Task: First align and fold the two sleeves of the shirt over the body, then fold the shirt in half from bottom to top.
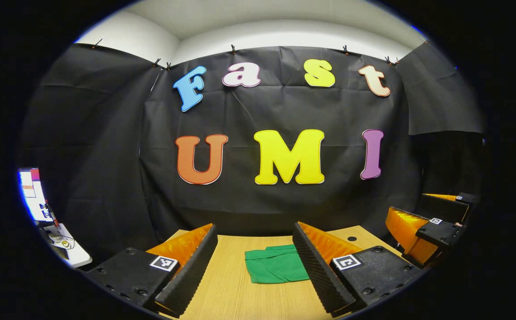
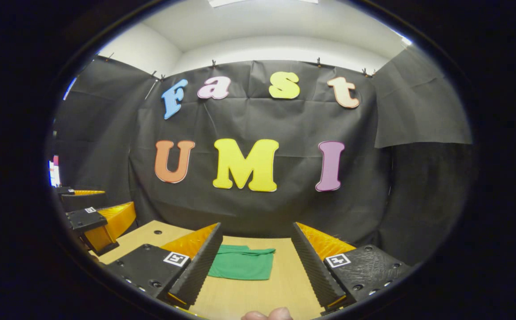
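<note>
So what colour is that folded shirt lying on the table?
Plain green, no pattern. The shirt shows best in the left gripper view, on the light wooden table.

One green shirt (image 1: 276, 266) lies folded on one wooden tabletop (image 1: 240, 293). Two grippers are there: the left gripper (image 1: 254, 262) and the right gripper (image 2: 256, 262), each with two fingers. One lit screen (image 1: 33, 194) stands at the side, beside one small white table (image 1: 69, 251).

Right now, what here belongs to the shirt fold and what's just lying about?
Job:
- green cloth shirt, lying folded on the light wooden table
- left gripper, open
- right gripper, open

Lying about:
- lit monitor at the left edge
- small white side table with cables
</note>
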`<state>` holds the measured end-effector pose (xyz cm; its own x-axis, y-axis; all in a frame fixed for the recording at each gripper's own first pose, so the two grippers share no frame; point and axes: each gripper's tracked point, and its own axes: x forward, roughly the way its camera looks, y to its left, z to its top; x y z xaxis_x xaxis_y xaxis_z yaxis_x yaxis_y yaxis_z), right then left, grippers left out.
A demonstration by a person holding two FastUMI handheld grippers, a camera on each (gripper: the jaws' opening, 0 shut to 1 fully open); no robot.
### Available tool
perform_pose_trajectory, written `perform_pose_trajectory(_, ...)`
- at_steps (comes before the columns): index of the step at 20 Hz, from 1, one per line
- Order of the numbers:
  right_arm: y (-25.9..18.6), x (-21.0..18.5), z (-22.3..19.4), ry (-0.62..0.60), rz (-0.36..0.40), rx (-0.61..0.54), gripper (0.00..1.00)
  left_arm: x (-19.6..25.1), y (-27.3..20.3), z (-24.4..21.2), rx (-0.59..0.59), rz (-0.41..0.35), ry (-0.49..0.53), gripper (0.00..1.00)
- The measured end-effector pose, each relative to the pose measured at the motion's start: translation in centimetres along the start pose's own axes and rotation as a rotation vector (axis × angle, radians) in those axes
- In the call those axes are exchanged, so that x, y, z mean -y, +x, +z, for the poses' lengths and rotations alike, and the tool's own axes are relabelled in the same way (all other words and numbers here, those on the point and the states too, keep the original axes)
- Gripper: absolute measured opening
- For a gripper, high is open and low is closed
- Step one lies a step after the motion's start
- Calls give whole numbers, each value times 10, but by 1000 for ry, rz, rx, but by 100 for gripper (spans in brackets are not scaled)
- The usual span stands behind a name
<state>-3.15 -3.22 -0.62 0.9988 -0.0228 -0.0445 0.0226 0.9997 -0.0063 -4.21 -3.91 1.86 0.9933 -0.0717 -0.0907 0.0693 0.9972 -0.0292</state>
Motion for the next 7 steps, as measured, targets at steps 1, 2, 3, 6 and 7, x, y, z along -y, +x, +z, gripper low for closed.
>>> perform_pose_trajectory(1, -1, 1, 0, -3, 0, -1, 95, 1, 0, -1, -2, -2, -2, 100)
perform_pose_trajectory(2, -1, 1, -1, -7, 0, -1, 95, 2, 2, -2, -4, -2, -4, 100)
perform_pose_trajectory(3, -2, 2, -1, -8, -1, -1, 95, 3, 2, -3, -5, -3, -5, 100)
perform_pose_trajectory(6, -1, 3, -3, -5, -3, -7, 95, 7, 4, -3, -6, -6, -5, 100)
perform_pose_trajectory(7, -2, 4, -2, -4, -4, -6, 95, 7, 4, -4, -7, -7, -4, 100)
